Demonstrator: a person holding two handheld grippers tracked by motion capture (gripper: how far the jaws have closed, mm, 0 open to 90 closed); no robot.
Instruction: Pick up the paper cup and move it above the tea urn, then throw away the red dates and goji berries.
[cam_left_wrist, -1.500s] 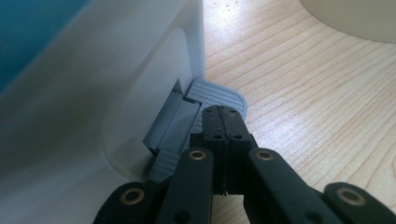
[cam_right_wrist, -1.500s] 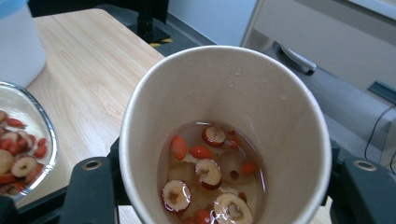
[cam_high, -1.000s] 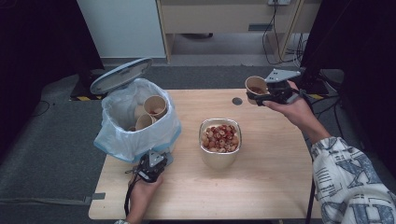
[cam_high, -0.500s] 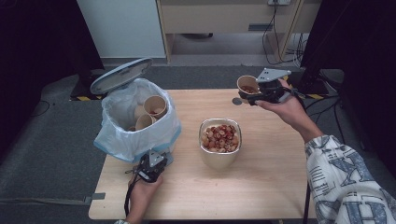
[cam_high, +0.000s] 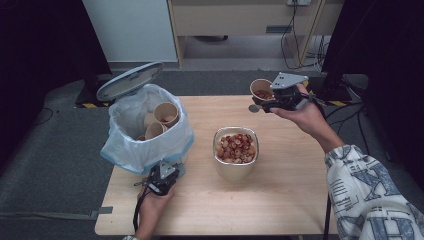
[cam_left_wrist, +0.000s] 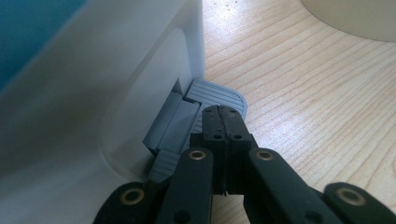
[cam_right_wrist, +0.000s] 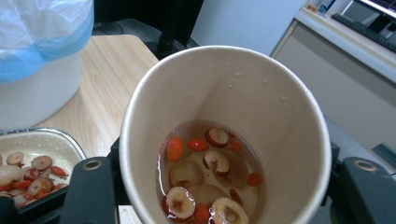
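One paper cup (cam_high: 262, 89) sits clamped in the right gripper (cam_high: 280, 97), held in the air above the far right part of the surface (cam_high: 290, 185); the jaws stand part open around its round wall. In the right gripper view the cup (cam_right_wrist: 224, 135) is smooth tan paper, beaded with droplets, with sliced dates and red berries in a little liquid at its bottom. At least three more cups (cam_high: 166, 113) lie in the bin (cam_high: 145, 132), which is white plastic, lined with a crinkled clear and blue bag, its grey lid (cam_high: 129, 81) tipped up. One rounded cream bowl (cam_high: 236, 155) of the same fruit stands mid-surface. The left gripper (cam_high: 161, 181) has its jaws fully closed, holding nothing, tips pressing the bin's ribbed grey pedal (cam_left_wrist: 219, 95). Since a second ago the right gripper has carried the cup leftward toward the bin; the left has stayed put.
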